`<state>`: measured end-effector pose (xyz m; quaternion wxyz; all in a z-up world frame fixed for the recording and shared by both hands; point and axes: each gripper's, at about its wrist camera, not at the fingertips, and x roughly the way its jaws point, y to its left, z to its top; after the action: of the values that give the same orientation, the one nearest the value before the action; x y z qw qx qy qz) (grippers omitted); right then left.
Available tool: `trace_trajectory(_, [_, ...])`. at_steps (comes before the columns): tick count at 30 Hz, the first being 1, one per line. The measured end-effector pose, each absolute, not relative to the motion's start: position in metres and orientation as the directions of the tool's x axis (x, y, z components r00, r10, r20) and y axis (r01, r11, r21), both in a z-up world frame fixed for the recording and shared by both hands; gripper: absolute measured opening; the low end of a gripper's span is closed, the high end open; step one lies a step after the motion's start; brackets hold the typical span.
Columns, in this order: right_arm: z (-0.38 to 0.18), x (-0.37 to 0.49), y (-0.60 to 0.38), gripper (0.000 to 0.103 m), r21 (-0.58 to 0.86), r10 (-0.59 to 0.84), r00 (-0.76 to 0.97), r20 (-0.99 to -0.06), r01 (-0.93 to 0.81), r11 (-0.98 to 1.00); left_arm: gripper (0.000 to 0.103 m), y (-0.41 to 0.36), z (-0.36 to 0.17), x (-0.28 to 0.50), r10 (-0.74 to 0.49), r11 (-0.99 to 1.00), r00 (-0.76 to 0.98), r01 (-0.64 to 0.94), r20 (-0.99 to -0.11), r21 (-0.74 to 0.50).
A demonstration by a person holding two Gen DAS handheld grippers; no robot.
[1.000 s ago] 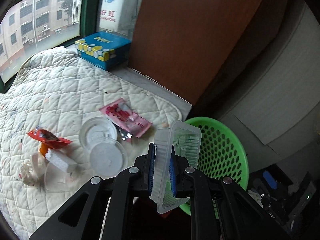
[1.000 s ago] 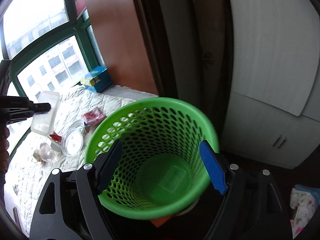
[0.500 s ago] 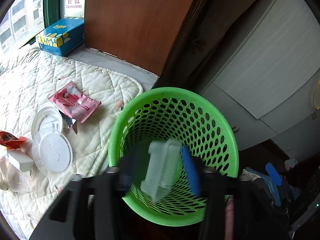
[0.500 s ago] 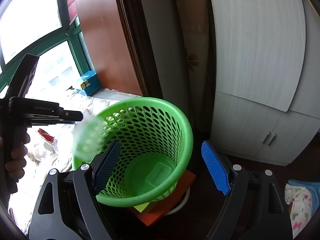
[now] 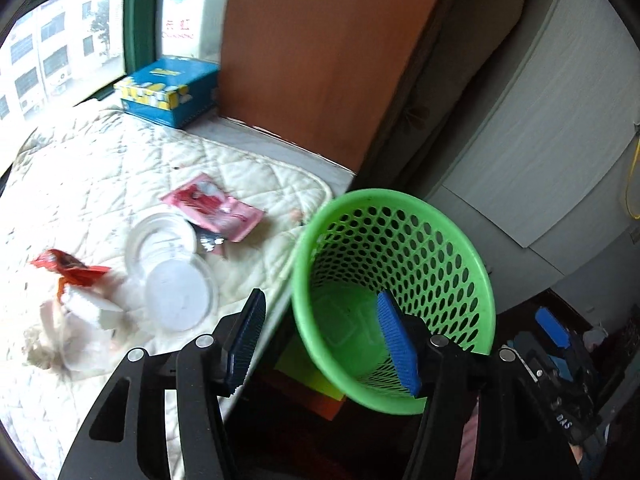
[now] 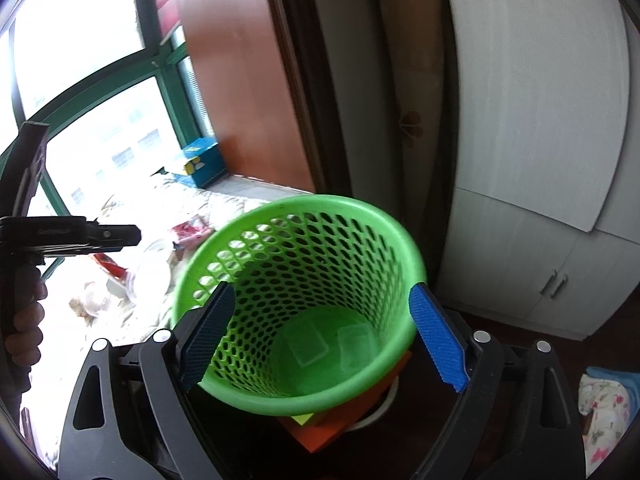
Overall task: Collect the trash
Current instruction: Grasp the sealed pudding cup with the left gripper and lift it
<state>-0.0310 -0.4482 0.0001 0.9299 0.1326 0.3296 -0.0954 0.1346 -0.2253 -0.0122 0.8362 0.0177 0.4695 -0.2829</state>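
- Hovering over the gap between bed and bin, the left gripper point(image 5: 320, 344) is released and holds nothing; its jaws have just been opening, and no thing is between them now.
- Both clear plastic trays point(image 6: 308, 346) lie flat on the bottom of the green basket point(image 5: 476, 264), side by side, so this drop looks finished.
- Trash that remains lies on the quilted pad point(image 5: 100, 152), to the left of the left gripper and a little further from it: two round clear lids point(image 5: 176, 296) that overlap, a pink wrapper point(image 5: 216, 208) behind them, a red wrapper point(image 5: 66, 264) at the far left, and a white block point(image 5: 92, 308) with crumpled clear plastic near it.
- I judge the lids are the nearest piece, just beside the left finger in the left wrist view. They lie flat, so they give little edge to catch.
- The pink wrapper has its long axis slanted, from upper left to lower right.
- The left hand is clearly the nearer one to the bed. The right gripper point(image 6: 320, 336) is opened wide and empty, it points into the basket.
- The basket rim stands close to the pad's edge, so a move back to the left must go above this rim. Over the pad the room looks open; the blue box point(image 5: 168, 92) is well apart, at the window.
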Motion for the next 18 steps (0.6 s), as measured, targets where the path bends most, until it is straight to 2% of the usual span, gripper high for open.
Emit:
trace_trajectory(6, [0.005, -0.02, -0.425, 0.09, 0.193, -0.041, 0.778, -0.627, 0.206, 0.959, 0.06, -0.17, -0.004, 0.127, -0.401, 0.883, 0.481, 0.431, -0.78, -0.188])
trace_trajectory(8, [0.007, -0.016, -0.415, 0.09, 0.193, -0.023, 0.781, -0.624, 0.183, 0.964, 0.07, -0.15, -0.003, 0.125, -0.387, 0.896, 0.503, 0.404, -0.773, -0.186])
trace_trajectory(9, [0.008, -0.015, -0.411, 0.091, 0.193, -0.015, 0.783, -0.622, 0.172, 0.966, 0.071, -0.139, -0.002, 0.123, -0.377, 0.903, 0.517, 0.39, -0.768, -0.181])
trace_trajectory(18, [0.014, 0.003, -0.379, 0.093, 0.223, 0.066, 0.793, -0.606, 0.09, 0.971, 0.071, -0.054, -0.023, 0.109, -0.282, 0.949, 0.55, 0.283, -0.786, -0.142])
